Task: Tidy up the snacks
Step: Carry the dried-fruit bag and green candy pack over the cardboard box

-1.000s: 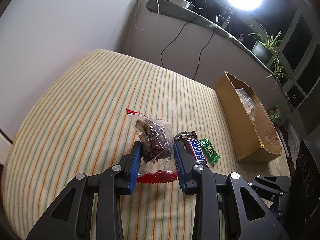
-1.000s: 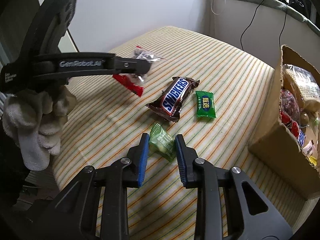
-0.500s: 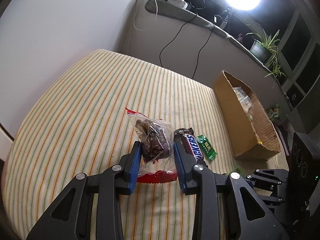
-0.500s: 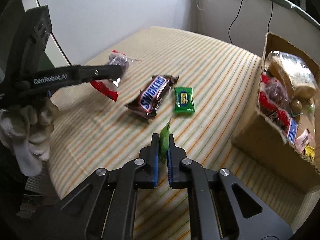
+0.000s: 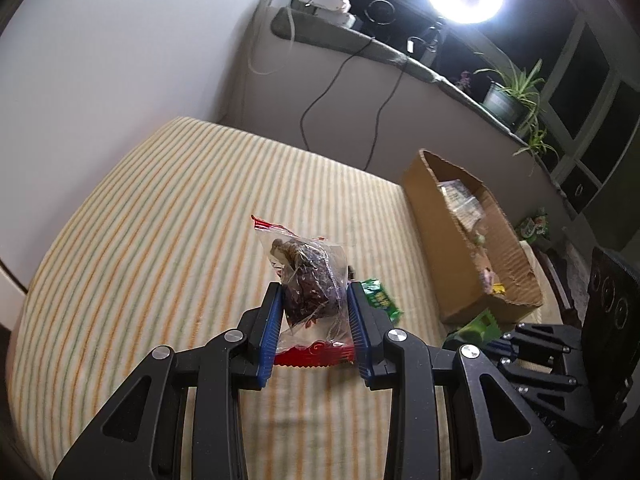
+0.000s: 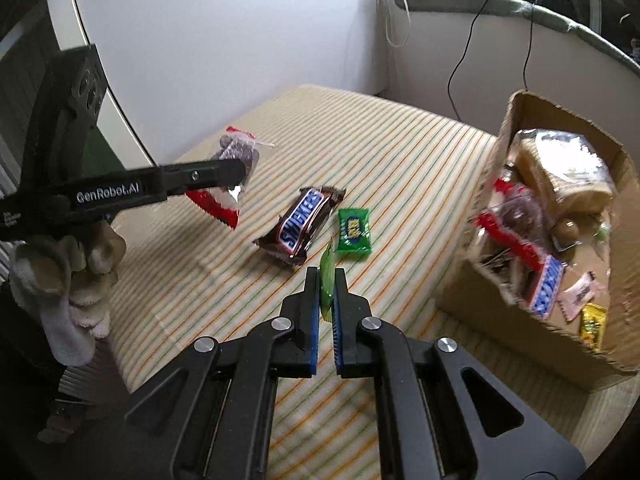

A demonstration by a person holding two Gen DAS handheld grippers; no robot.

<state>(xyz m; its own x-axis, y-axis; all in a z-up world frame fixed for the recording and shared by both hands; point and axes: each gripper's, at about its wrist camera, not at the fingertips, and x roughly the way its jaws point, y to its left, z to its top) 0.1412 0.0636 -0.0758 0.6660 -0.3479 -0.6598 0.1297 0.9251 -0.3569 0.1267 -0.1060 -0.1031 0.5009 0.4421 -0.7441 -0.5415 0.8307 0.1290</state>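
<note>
Occupying most of both views, a striped bed (image 6: 420, 152) is recorded as the carrying surface. A cardboard box (image 6: 520, 332), packed with snacks, is placed at the right of the frame. The left tongs (image 5: 314, 304) are clamped on a clear bag of dark snacks (image 5: 308, 284) with a red edge, held clear of the bed at frame centre; a gloved hand (image 6: 68, 276) is seen at the left. A Snickers bar (image 6: 302, 226) and a green sweet (image 6: 353, 231) are laid side by side at centre. The right tongs (image 6: 327, 292) have just been closing and are pinched on a light green packet (image 6: 327, 276), gripped edge-on.
</note>
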